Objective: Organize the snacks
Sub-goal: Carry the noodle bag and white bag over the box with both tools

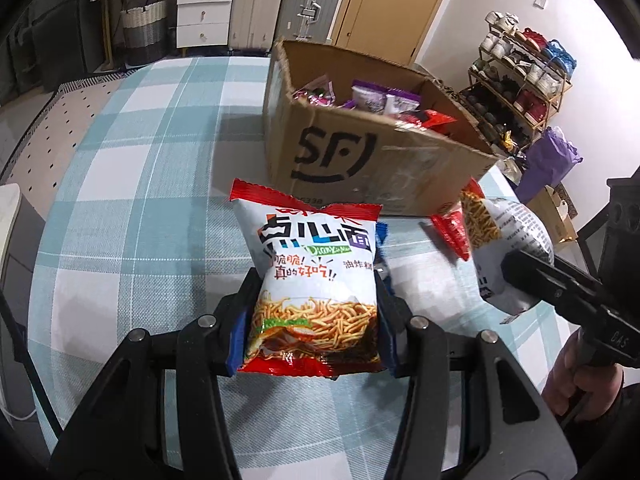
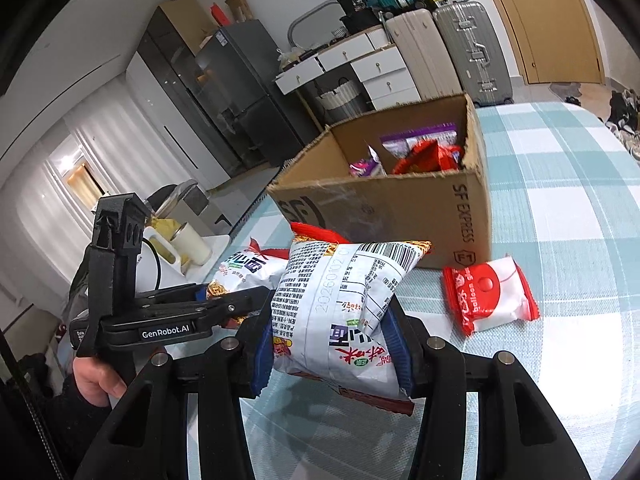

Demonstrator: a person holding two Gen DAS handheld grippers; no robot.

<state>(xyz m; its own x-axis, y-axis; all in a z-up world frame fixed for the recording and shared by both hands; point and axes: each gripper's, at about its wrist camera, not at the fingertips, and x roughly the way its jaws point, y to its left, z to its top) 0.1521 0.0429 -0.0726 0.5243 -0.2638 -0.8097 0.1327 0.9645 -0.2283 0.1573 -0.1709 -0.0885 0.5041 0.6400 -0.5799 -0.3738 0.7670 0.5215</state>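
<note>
Left claw (image 1: 316,300): clenched on a noodle snack bag (image 1: 316,280); my blue pads press its two side edges at the lower half, so the puffed body is squeezed, not pierced.
Left bag, position: held clear of the checked tablecloth (image 1: 132,216), just in front of the cardboard box (image 1: 360,160).
Left bag, axis: long axis runs away from me toward the box; red top seam leads, printed front faces up.
Right claw (image 2: 332,344): clenched on a second noodle bag (image 2: 344,304), gripped the same way across its width.
Right bag, axis: long axis also points toward the box (image 2: 400,204), tilted to one side; back panel with the barcode faces up.
Reason for hold, judged: a side grip leaves the leading end free to drop into the open box.
Box: open, already holding purple and red packets.
Left over: a red and white packet (image 2: 492,296) lies on the cloth beside the box, untouched.
Risk, judged: slippery film may slide from my pads.
</note>
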